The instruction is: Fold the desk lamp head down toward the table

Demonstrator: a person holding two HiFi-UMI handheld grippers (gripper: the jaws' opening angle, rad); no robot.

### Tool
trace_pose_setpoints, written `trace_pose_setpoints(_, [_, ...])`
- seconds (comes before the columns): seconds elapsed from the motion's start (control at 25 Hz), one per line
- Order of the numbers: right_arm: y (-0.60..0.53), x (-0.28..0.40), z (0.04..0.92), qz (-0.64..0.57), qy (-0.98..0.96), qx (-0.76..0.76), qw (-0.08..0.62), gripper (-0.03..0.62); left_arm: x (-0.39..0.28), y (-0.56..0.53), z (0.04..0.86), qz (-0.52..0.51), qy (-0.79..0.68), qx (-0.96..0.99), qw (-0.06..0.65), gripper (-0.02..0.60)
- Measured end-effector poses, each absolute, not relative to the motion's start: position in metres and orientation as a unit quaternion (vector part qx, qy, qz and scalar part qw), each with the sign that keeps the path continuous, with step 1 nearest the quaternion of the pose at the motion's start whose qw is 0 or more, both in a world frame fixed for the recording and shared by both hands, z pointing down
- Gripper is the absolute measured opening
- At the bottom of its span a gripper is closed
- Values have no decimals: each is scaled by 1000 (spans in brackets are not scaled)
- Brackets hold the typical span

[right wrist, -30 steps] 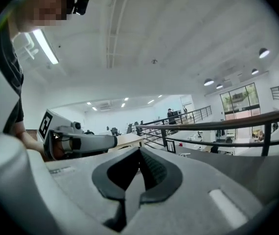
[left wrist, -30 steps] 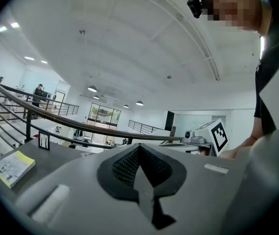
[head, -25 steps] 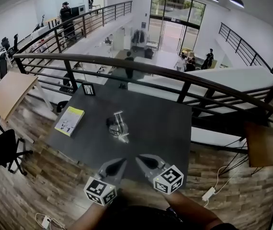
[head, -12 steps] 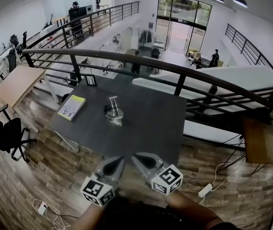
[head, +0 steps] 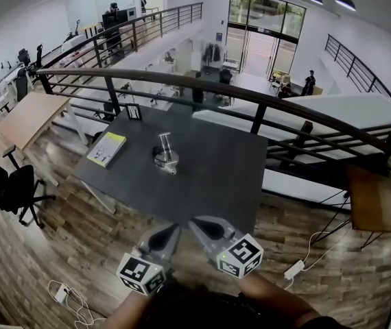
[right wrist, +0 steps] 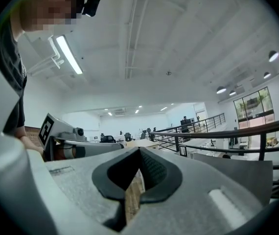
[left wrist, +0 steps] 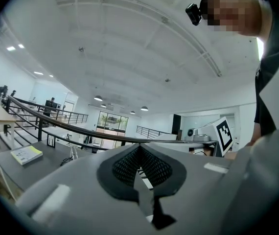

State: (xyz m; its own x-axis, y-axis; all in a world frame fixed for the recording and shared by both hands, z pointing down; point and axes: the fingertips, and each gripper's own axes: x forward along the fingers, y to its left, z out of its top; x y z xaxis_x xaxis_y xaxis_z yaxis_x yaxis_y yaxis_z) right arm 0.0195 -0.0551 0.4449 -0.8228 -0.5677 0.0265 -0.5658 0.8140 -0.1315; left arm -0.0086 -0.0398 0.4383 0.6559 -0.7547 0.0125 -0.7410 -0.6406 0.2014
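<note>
I have both tools low in the head view, at 6 o'clock of the frame, side by side and pointing toward the table (head: 216,177); the left gripper (head: 171,229) has its jaws pressed together with nothing between them, as its own view (left wrist: 140,147) shows; the right gripper (head: 196,223) is likewise closed tight and empty in its own view (right wrist: 139,152); neither touches the table, whose near edge lies just beyond their tips; the desk lamp (head: 166,157) stands on the dark tabletop at about 11 o'clock from the grippers, well apart from them, its thin arm rising from the base, though it is too small for me to tell how its head is tilted; a yellow booklet (head: 107,148) lies flat at 9 o'clock of the lamp, near the table's left edge; a small picture frame (head: 134,112) stands at the lamp's 11 o'clock, at the far left corner; a dark railing (head: 250,98) curves past the table's far side.
</note>
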Motion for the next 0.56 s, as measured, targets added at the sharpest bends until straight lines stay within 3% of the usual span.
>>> trace_pose_setpoints(0.56, [-35,33,440,-58,954,-293,8,2,10,-23,439,-37,-408,907,96,2])
